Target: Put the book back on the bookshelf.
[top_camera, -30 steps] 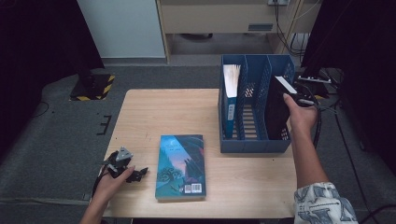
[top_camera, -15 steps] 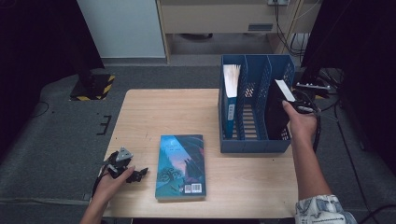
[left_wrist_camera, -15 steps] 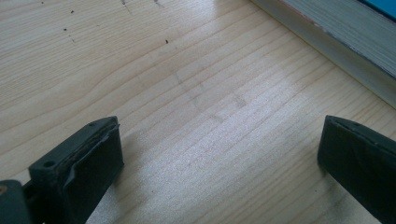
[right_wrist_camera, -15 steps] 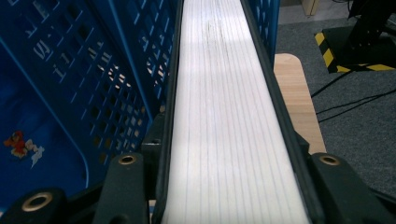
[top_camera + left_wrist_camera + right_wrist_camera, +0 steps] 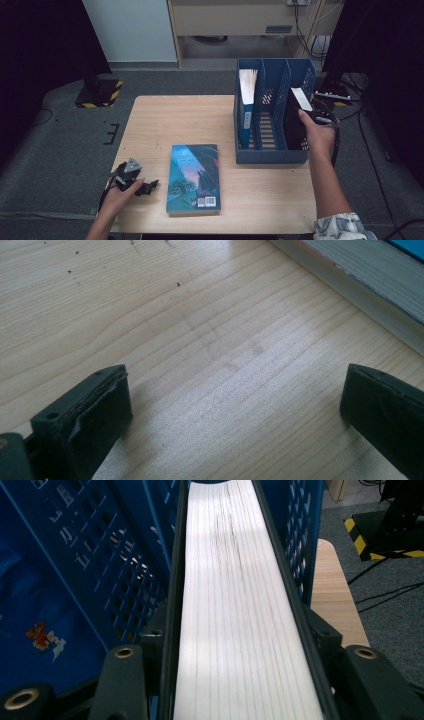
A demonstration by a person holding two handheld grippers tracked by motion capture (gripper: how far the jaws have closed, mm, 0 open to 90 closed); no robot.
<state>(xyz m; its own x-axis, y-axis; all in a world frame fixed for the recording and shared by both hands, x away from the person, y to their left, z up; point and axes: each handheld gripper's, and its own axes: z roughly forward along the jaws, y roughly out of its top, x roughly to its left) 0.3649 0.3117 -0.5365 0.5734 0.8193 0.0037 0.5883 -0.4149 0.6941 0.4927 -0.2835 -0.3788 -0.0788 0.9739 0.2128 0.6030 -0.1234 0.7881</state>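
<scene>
Item: black book (image 5: 294, 120), standing on edge in the right-hand slot of the blue rack (image 5: 270, 155), page edges up, leaning a little toward the rack's outer wall. Right gripper (image 5: 320, 119): jaws astride the book's page block (image 5: 240, 605), and they have just been opening; whether the pads yet clear the covers I cannot tell. Risks: if the jaws part before the book bears on the slot floor or a divider, it may tip sideways or slump against the mesh wall; a withdrawal with one pad dragging on a cover could lift the book back out or jolt the rack on the table (image 5: 200, 115). Pose: right forearm reaches forward along the table's right edge, hand level with the rack top, gripper pointing along the book's length. Left gripper (image 5: 142, 186): rests low on the table near the front-left corner, jaws wide apart and empty, just beside the teal book (image 5: 194, 177) lying flat. A further book (image 5: 246, 107) stands in the left slot.
</scene>
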